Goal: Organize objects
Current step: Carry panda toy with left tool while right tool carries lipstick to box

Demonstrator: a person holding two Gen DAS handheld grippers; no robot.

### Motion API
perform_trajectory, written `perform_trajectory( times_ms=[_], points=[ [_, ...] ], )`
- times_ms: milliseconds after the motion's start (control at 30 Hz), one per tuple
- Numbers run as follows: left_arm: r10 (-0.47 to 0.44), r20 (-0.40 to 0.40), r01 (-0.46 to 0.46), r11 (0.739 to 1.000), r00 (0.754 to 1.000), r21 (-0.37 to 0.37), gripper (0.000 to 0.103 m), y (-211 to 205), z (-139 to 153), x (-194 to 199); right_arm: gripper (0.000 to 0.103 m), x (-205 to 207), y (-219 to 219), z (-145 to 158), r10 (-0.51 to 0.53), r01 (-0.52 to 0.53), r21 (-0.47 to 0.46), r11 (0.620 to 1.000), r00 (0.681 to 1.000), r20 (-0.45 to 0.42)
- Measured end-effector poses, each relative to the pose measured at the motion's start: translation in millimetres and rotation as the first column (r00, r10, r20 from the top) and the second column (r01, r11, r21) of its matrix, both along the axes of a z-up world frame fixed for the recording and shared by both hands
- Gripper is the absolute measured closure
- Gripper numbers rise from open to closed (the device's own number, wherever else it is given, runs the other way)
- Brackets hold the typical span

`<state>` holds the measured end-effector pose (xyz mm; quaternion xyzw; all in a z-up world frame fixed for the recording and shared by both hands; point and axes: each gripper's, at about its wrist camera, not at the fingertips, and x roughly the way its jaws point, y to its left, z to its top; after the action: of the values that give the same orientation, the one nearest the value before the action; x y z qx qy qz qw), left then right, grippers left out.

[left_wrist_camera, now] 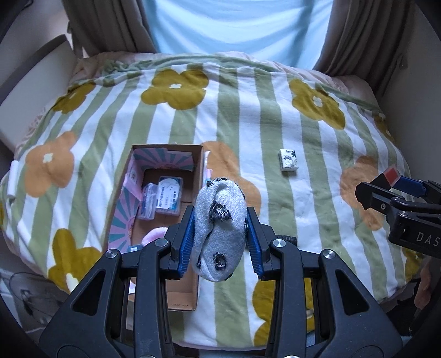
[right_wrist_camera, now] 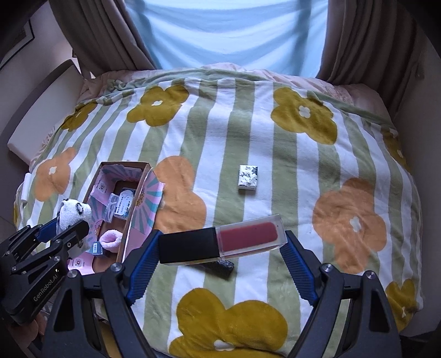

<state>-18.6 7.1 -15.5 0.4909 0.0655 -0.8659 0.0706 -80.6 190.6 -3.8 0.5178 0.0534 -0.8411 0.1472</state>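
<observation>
My left gripper (left_wrist_camera: 220,236) is shut on a rolled grey sock with black spots (left_wrist_camera: 219,228) and holds it above the right wall of an open cardboard box (left_wrist_camera: 197,176). The sock (right_wrist_camera: 73,213) and box (right_wrist_camera: 140,190) also show at the left of the right wrist view. My right gripper (right_wrist_camera: 220,245) is shut on a lip gloss tube with a black cap and red body (right_wrist_camera: 223,242), held crosswise above the blanket. It shows at the right edge of the left wrist view (left_wrist_camera: 391,179). A small white patterned box (left_wrist_camera: 288,160) lies on the blanket, also seen from the right wrist (right_wrist_camera: 248,176).
The box holds clear plastic packets (left_wrist_camera: 162,201) and a pink fluffy item (right_wrist_camera: 111,240). A small dark object (right_wrist_camera: 224,267) lies on the blanket under the lip gloss. The flowered striped blanket (left_wrist_camera: 248,115) covers a bed. Curtains (left_wrist_camera: 110,24) hang behind.
</observation>
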Motion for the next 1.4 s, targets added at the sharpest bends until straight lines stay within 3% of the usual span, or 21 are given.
perform_trajectory(
  times_ms=[167,333,667,1133,1400],
  points=[
    [0.121,0.003,-0.121,0.993,0.993,-0.004,0.071,-28.3,0.1,15.0,0.021,-8.3,-36.7,4.5,0.124,-0.124,-0.002,0.992,0.992,-0.01],
    [0.25,0.019,-0.25,0.968,0.968,0.001,0.071,-55.6,-6.6,30.8,0.021,-14.7,-80.9,2.9,0.275,-0.275,0.008,0.961,0.961,-0.01],
    [0.443,0.075,-0.446,0.895,0.893,0.018,0.071,-86.6,-37.9,50.7,0.021,-27.6,-168.9,-26.9,0.539,-0.54,0.053,0.84,0.842,0.031],
    [0.552,0.181,-0.568,0.822,0.814,0.047,0.071,-109.5,-116.0,35.3,0.021,-39.9,-260.2,-118.4,0.744,-0.761,0.088,0.642,0.647,0.165],
    [0.568,0.232,-0.595,0.802,0.79,0.062,0.071,-115.9,-162.8,23.4,0.021,-47.9,-286.9,-180.8,0.781,-0.812,0.087,0.577,0.58,0.231]
  ],
)
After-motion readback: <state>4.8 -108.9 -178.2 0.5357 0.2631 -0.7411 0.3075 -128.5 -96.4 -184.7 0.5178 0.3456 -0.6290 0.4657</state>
